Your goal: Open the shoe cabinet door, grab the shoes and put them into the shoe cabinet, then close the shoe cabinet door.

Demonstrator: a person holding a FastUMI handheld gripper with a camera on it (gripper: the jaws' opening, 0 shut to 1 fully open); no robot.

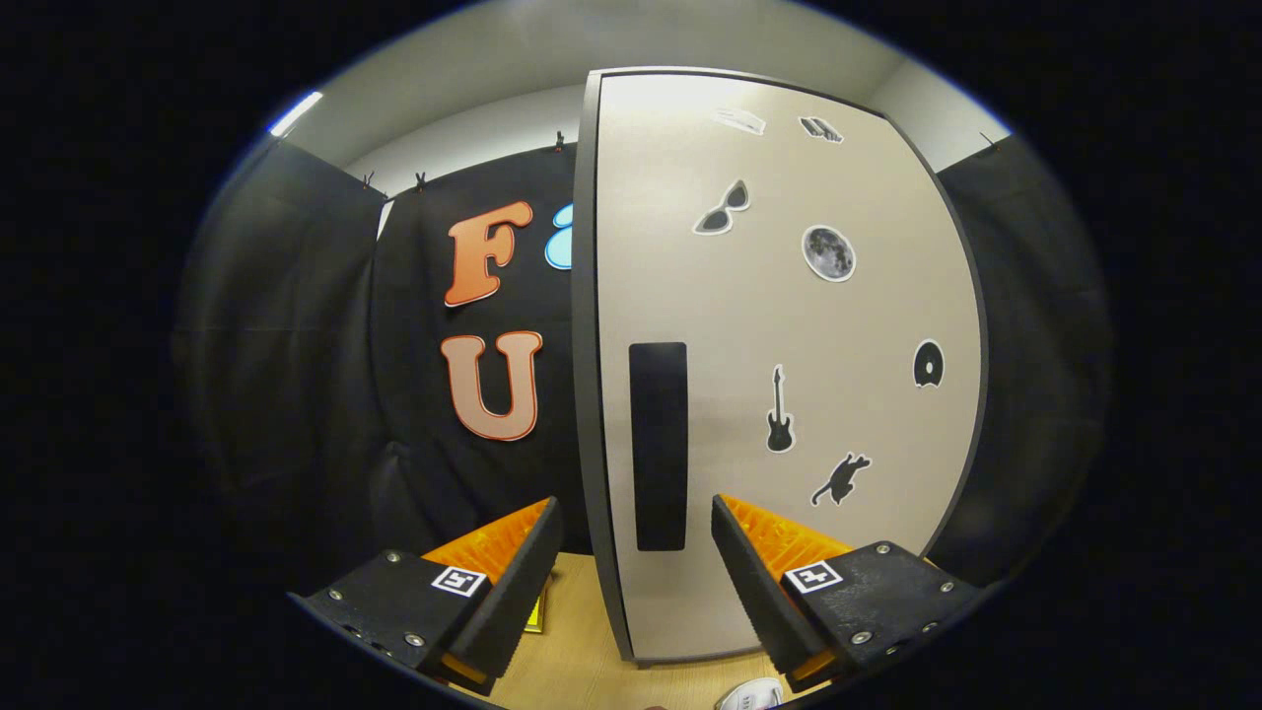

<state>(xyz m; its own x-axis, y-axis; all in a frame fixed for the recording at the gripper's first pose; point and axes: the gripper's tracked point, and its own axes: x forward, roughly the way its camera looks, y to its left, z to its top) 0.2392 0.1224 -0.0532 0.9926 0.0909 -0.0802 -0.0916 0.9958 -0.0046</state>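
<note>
The shoe cabinet (868, 325) stands upright just ahead of me, a pale beige door with a dark frame and several small stickers on it. Its black vertical handle strip (658, 446) runs along the door's left edge, and the door sits flat in the frame. My gripper (636, 523) is open, its two fingers spread to either side of the handle strip, with the door's left edge between them. Nothing is held between the fingers. A bit of a white shoe (751, 696) peeks out low down beside the right finger.
The cabinet rests on a light wooden surface (577, 651). A small yellow object (537, 613) lies on the wood behind the left finger. Black cloth walls hang to the left and right of the cabinet, with a white wall above.
</note>
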